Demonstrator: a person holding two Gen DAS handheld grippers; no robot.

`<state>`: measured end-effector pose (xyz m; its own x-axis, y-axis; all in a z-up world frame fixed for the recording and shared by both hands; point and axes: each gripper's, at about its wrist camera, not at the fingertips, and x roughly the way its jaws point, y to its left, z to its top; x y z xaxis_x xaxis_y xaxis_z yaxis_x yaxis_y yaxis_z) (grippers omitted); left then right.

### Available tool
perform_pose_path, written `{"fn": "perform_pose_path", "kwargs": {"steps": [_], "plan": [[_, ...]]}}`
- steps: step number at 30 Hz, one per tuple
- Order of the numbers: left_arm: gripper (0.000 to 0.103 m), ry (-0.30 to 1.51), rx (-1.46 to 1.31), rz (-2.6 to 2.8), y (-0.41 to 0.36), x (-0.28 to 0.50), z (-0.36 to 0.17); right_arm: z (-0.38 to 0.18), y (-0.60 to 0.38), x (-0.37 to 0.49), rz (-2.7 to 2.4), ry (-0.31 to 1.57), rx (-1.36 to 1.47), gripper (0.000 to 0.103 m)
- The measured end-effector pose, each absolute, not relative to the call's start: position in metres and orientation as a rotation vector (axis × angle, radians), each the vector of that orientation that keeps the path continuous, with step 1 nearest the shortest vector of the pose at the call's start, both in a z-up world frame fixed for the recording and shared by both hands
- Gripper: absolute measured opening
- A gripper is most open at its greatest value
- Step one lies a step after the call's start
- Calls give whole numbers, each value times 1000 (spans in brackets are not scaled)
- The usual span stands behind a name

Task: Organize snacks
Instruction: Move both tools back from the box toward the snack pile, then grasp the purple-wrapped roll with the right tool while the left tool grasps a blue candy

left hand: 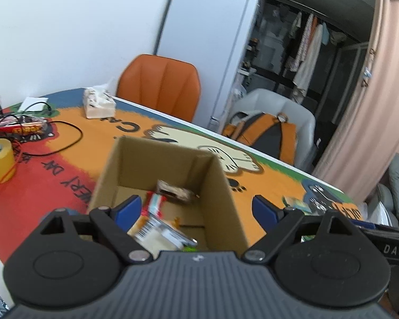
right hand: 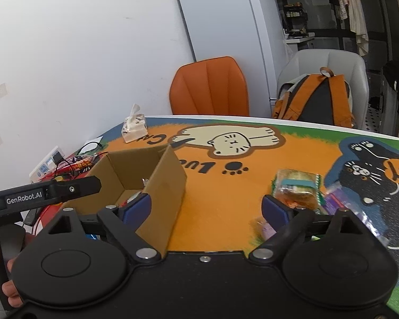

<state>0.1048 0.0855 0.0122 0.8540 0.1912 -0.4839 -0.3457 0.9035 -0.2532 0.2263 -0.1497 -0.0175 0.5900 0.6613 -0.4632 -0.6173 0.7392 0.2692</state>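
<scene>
On the left of the table mat (right hand: 207, 202) stands one open cardboard box (left hand: 170, 175). The left gripper (left hand: 196, 208) hangs over the box's near end with its jaws spread wide and nothing between the pads; one pad sits above the box's inside, the other beyond its right wall. Inside the box lie several snack packets (left hand: 159, 228); three can be made out, though blur may hide more.

To the right, the right gripper (right hand: 207, 210) is also wide open and empty, its left pad near the box's outer wall, its right pad just beside a small pile of snacks on the mat. There are three loose packets: a clear bag of cakes (right hand: 296, 190), a purple packet (right hand: 340, 202) and a pinkish one (right hand: 266, 228).
</scene>
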Motion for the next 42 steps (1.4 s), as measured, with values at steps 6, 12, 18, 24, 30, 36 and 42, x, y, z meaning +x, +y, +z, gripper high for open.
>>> {"fn": "perform_pose_path", "kwargs": {"steps": [6, 12, 18, 24, 30, 36, 42], "plan": [[89, 491, -331, 248, 67, 106, 11, -18, -168, 225, 717, 573, 90, 95], [89, 504, -321, 208, 51, 109, 11, -19, -187, 225, 688, 569, 96, 98], [89, 508, -301, 138, 32, 114, 9, -24, -204, 227, 652, 572, 104, 98], [89, 492, -295, 84, 14, 119, 7, -30, -220, 232, 619, 572, 107, 97], [87, 502, -283, 24, -4, 129, 0, -40, -235, 241, 588, 594, 118, 79], [80, 519, -289, -17, -20, 144, -10, -51, -247, 249, 560, 609, 124, 70], [66, 535, -298, -26, -28, 160, -21, -62, -258, 260, 538, 624, 144, 67]]}}
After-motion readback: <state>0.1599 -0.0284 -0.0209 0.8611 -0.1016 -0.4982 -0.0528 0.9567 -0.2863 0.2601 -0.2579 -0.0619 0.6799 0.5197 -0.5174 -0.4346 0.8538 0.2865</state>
